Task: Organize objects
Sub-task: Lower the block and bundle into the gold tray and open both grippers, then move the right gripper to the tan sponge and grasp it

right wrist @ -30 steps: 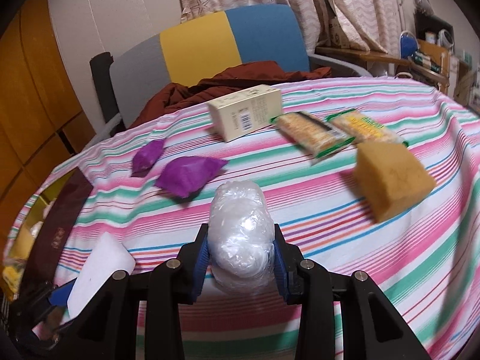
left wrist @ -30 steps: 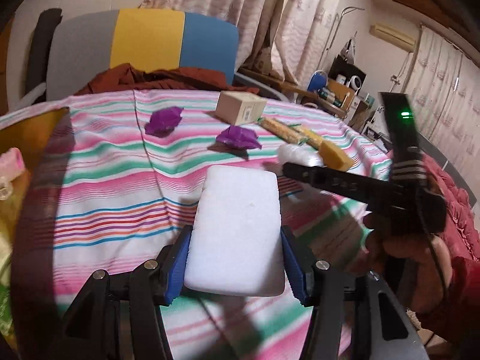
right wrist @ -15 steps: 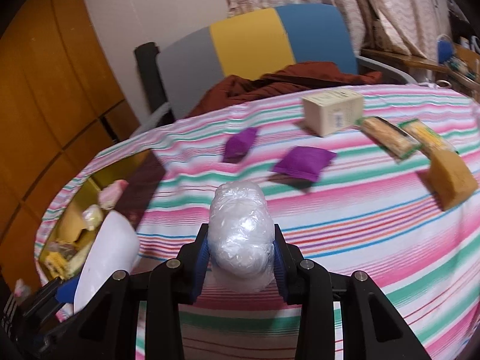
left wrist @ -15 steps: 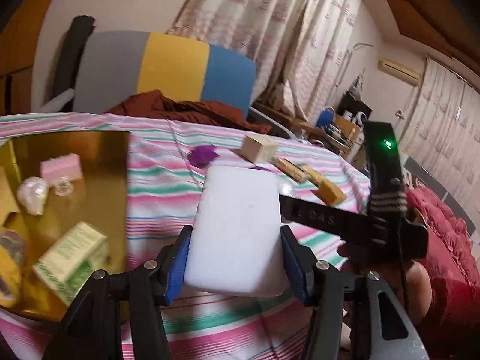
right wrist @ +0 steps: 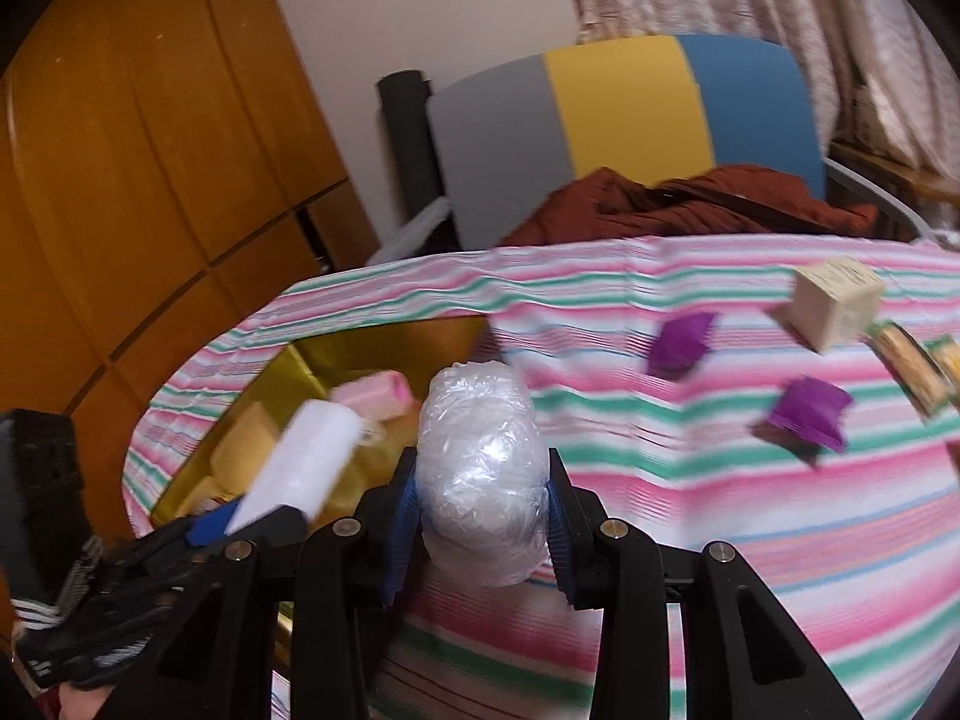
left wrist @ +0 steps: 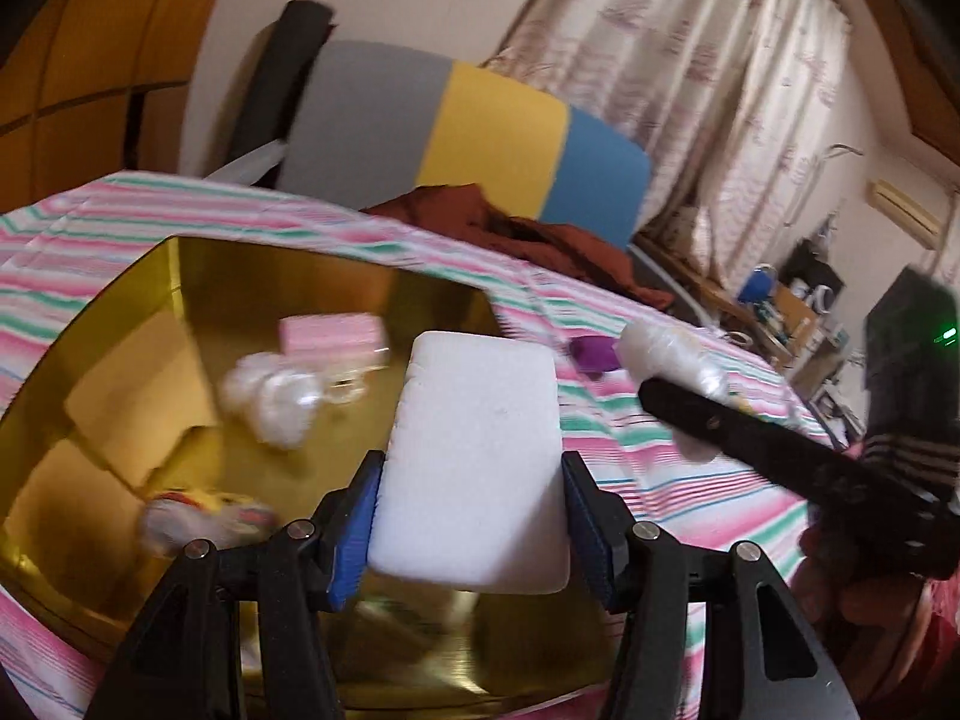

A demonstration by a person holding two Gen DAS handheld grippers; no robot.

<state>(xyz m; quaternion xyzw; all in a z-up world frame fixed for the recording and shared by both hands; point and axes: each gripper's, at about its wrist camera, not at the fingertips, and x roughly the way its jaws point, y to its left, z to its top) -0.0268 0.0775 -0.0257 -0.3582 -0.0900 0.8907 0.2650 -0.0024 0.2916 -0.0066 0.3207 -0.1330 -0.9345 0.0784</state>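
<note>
While both hands hang over the striped tablecloth (right wrist: pixel 750 510), each has its load between blue pads. The left gripper (left wrist: pixel 468 510) is closed across the width of a white foam block (left wrist: pixel 474 462), pads flat against its two long edges, the block sticking forward above the open gold box (left wrist: pixel 252 276). The right gripper (right wrist: pixel 480 510) is drawn nearly together on a clear plastic-wrapped bundle (right wrist: pixel 480 468), squeezing its lower half, and it sits above the cloth just beside the box's near corner. The block looks light and a little squashy, with plain sides that give the pads good purchase, so I'd judge the hold across its short span a sound one; pinching harder would only dent it. The bundle looks lighter still, soft and crinkly, and its film is likely slippery, so a grip round its fattest part seems safest, as it could squirt out if taken near an end. Inside the box already lie a pink block (left wrist: pixel 330 333), a clear wrapped lump (left wrist: pixel 270 399) and other pieces too blurred to name. Out on the cloth remain two purple packets (right wrist: pixel 804 414), a cream carton (right wrist: pixel 834 306) and snack bars (right wrist: pixel 912 366) at the edge. Both loads seem bound for the box, neither yet released.
</note>
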